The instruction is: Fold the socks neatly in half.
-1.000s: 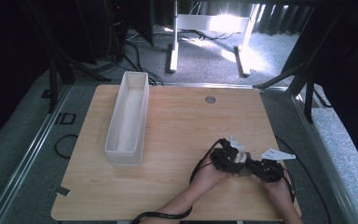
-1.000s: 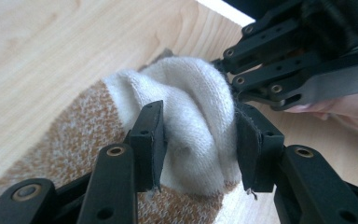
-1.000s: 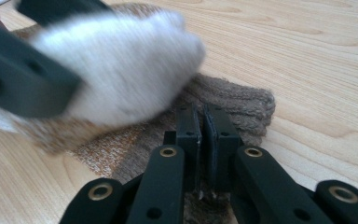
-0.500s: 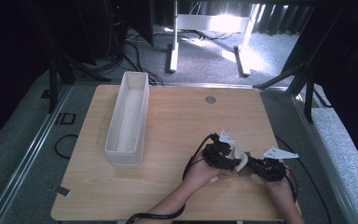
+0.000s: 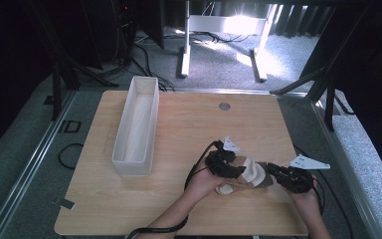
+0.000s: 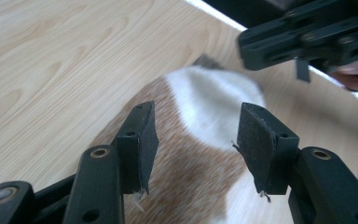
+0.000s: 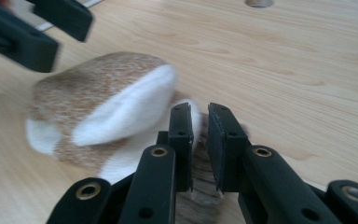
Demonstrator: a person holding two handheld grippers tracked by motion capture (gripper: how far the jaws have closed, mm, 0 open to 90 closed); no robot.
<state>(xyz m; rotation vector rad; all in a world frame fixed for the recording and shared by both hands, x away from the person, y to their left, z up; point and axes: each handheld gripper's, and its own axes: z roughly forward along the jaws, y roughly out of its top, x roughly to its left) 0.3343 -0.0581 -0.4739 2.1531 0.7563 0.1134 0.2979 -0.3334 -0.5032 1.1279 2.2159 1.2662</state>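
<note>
A brown-and-white sock (image 5: 248,174) is seen near the front right of the desk (image 5: 179,199), between the two grippers. Compared with a second ago, it is now exposed and partly doubled over, and the left gripper (image 5: 227,168) has been shifted leftward. The left gripper's jaws have just been opening and are held half apart above the sock (image 6: 200,135), nothing pressed between them. The right gripper (image 7: 199,135) is narrowed onto a grey-brown end of the sock. A fold is judged to be under way. The sock's long axis is laid roughly left to right, pale toe toward the left gripper. A white bin (image 5: 137,127) stands well apart, at the left.
</note>
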